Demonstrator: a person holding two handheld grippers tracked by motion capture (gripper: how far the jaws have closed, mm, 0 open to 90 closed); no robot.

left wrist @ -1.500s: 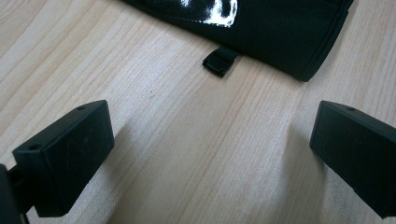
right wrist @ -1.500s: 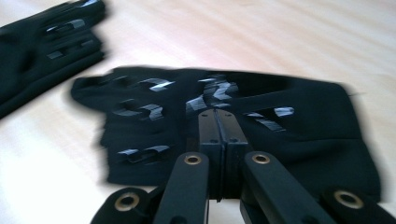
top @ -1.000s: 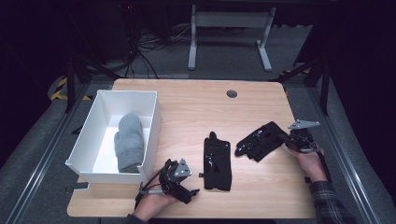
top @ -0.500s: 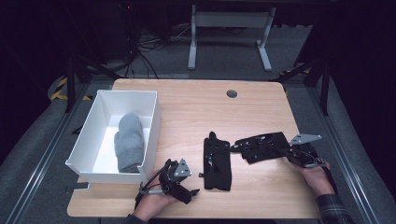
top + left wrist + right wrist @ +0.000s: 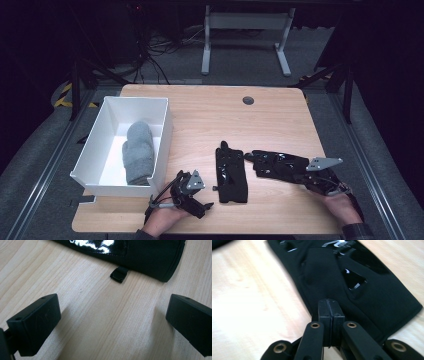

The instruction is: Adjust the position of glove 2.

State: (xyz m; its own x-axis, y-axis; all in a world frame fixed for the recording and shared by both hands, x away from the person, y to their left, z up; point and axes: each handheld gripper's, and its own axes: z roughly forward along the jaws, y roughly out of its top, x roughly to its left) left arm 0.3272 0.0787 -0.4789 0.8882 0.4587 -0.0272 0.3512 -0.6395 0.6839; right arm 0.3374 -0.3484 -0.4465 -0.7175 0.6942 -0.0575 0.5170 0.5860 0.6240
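Two black gloves lie on the wooden table. One glove (image 5: 231,175) lies lengthwise in the middle front; its cuff (image 5: 150,257) with a small tab is just ahead of my left gripper (image 5: 202,196) (image 5: 112,320), which rests open on the table with bare wood between its jaws. The other glove (image 5: 275,164) (image 5: 322,267) lies crosswise to the right, fingers pointing at the first glove. My right gripper (image 5: 301,175) (image 5: 329,312) is shut on this glove's cuff edge.
A white bin (image 5: 165,125) stands at the left with a grey mitten (image 5: 139,150) inside. A round cable hole (image 5: 248,100) sits near the far edge. Bare wood stretches across the far half of the table (image 5: 215,115).
My right gripper has pulled its glove toward the front and left, turning it from slanted to nearly crosswise, closer to the middle glove. The left gripper has stayed put.
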